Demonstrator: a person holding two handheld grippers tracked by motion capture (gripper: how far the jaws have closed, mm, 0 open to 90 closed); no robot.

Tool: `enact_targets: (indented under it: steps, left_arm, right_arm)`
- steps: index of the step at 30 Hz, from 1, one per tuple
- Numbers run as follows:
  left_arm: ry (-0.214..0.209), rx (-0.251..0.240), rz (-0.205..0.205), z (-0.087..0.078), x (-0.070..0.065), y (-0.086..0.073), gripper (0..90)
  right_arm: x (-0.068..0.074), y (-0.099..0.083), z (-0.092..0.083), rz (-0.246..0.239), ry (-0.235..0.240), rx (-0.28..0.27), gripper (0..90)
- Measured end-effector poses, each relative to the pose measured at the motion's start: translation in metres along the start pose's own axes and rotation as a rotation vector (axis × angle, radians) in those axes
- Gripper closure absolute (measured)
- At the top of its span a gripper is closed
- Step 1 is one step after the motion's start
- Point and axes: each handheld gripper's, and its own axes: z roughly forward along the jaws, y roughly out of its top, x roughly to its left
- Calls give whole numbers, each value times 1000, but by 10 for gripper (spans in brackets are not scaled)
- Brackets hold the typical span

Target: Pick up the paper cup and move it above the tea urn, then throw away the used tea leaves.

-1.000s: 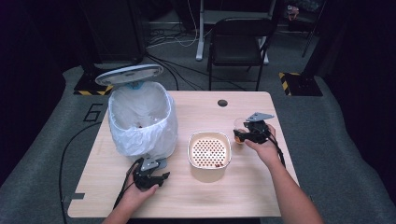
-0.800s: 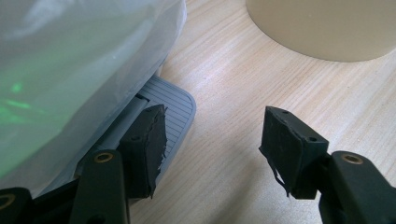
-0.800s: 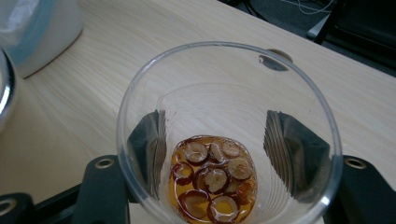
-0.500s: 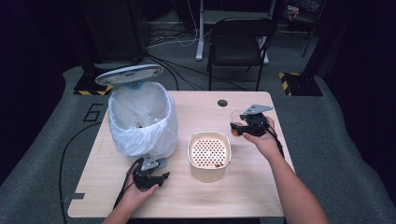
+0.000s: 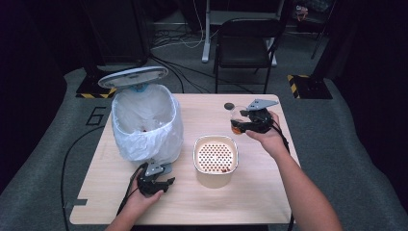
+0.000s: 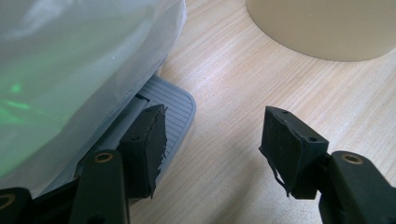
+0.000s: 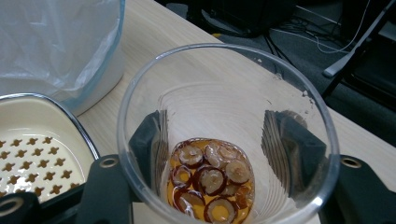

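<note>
My right gripper (image 5: 243, 124) is shut on a clear plastic cup (image 5: 235, 121), held above the table right of the white bin (image 5: 144, 120). In the right gripper view the two pads press the cup (image 7: 140, 93) from both sides; amber liquid with sliced brown fruit (image 7: 210, 179) lies at its bottom. A cream pot with a perforated insert (image 5: 215, 156) stands mid-table. My left gripper (image 5: 161, 185) rests low at the bin's foot. Its jaws stand apart with nothing between them, and the left one lies on the grey ribbed pedal (image 6: 173, 105). The bin lid (image 5: 133, 77) stands raised.
The bin's white bag (image 6: 70, 60) hangs just left of the left gripper, with the cream pot (image 6: 322, 28) ahead of it. A small dark disc (image 5: 229, 105) lies on the table behind the cup. A black folding chair (image 5: 245, 43) stands beyond the far edge.
My right hand has lifted the cup up off the table and a little toward the far side. The left hand and the bin lid have stayed as they were.
</note>
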Motion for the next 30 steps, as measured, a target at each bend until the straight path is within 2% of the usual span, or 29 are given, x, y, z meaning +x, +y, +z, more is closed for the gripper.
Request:
enact_targets:
  steps: [1, 11, 12, 15, 22, 24, 26, 30]
  left_arm:
    - [2, -6, -8, 1, -1, 0, 402]
    - [-1, 0, 0, 0, 0, 0, 402]
    - [-2, 1, 0, 0, 0, 0, 402]
    - [-2, 1, 0, 0, 0, 0, 402]
    - [0, 2, 1, 0, 0, 0, 402]
    - [-1, 2, 1, 0, 0, 0, 402]
    - [0, 2, 1, 0, 0, 0, 402]
    - [-1, 2, 2, 0, 0, 0, 402]
  right_arm:
    - [1, 2, 0, -4, 3, -3, 412]
    - [10, 17, -2, -49, 38, -41, 415]
    - [13, 21, -2, -75, 40, -47, 415]
    - [17, 24, -3, -83, 43, -52, 415]
    - [28, 32, -4, -147, 57, -67, 422]
    - [29, 33, -4, -149, 58, -68, 423]
    - [31, 33, -5, -185, 54, -78, 429]
    - [33, 34, -5, -201, 53, -82, 433]
